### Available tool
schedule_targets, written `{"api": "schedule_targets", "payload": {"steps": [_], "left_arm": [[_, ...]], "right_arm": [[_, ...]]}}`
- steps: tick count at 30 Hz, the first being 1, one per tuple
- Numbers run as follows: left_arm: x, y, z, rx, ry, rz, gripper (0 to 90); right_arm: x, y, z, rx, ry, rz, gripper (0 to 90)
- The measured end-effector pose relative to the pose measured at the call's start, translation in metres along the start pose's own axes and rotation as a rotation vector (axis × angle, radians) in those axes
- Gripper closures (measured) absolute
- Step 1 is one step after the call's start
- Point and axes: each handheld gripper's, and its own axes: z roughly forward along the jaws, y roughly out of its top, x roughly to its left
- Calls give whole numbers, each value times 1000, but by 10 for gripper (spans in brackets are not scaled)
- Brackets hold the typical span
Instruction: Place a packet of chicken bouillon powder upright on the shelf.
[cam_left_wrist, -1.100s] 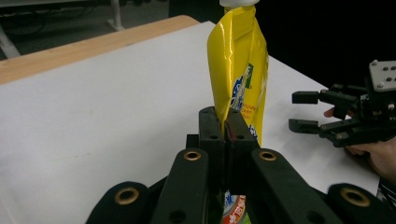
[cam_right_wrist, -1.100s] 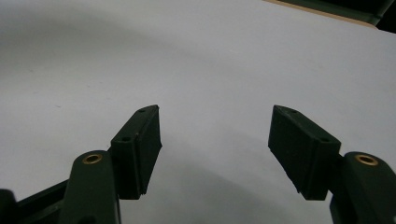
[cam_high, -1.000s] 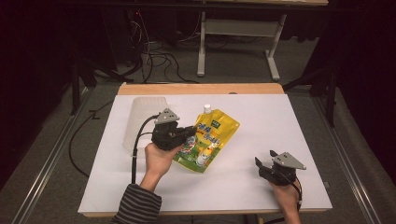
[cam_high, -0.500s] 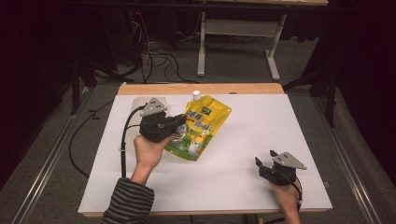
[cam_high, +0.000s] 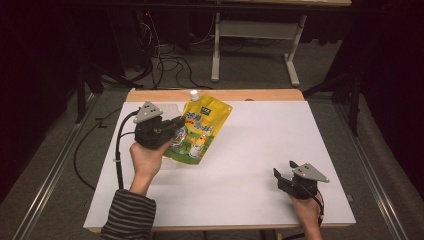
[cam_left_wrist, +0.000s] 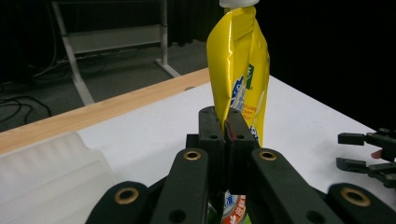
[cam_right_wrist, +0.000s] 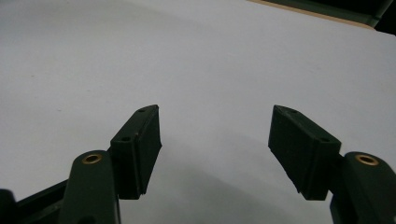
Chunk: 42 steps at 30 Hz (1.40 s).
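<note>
Starting with the white table (cam_high: 240, 165): spans the high view, carries a wooden strip along the far edge at 12 o'clock, and leaves wide bare room in the middle for handling. Next, a translucent plastic tray (cam_left_wrist: 46, 172), lying flat at about 10 o'clock from the table's middle, just beside and partly under the left hand in the high view; probably set there as a drop-off place, close enough to reach without crossing the table. Then the yellow pouch (cam_high: 205, 127): hangs clear of the table at about 11 o'clock, tilted with the spout end toward 12 and the bottom toward 7, just to the right of the tray. Stands nearly upright and edge-on in the left gripper view, likely kept that way so that the contents settle low and the spout stays up. Pinched by the left gripper (cam_left_wrist: 226, 126), with both jaws pressed almost together on the thin side seam of the pouch; seemingly taken by the flat seam rather than by the bulging body, so as to grip firmly without squeezing what is inside. Down at 5 o'clock, near the near-right corner, sits the right gripper (cam_right_wrist: 215, 140), low over the table, spread wide with nothing but bare white surface between the jaws; apparently parked out of the way, ready to help if needed. Last, the small white cap (cam_high: 194, 94), screwed on at the pouch's top, pointing toward 12 o'clock and away from the person.
</note>
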Motion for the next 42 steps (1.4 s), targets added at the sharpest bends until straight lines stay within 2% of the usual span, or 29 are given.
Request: {"api": "schedule_targets", "payload": {"steps": [7, 11, 13, 19, 23, 26, 31, 35, 42], "left_arm": [[15, -2, -11, -28, 59, -6, 880], [21, -6, -18, -65, 103, -9, 882], [27, -9, -19, -68, 115, -25, 883], [39, -13, -22, -60, 170, -24, 883], [49, -18, -22, -61, 202, -28, 882], [58, -22, -19, -59, 214, -51, 880], [66, -28, -11, -42, 256, -51, 877], [70, -34, -6, -19, 273, -49, 874], [71, -41, 0, -11, 288, -28, 866]], "right_arm": [[0, 0, 0, 4, -1, 0, 345], [1, 0, 1, 10, -2, -3, 345], [1, 0, 1, 11, -4, -4, 344], [1, 1, 2, 17, -2, -4, 344], [0, 1, 1, 15, -1, -2, 344], [1, 1, 1, 17, -2, -3, 344], [0, 0, 1, 11, -2, -3, 344], [0, 0, 1, 8, -1, -4, 344], [0, 0, 1, 8, -1, -3, 343]]}}
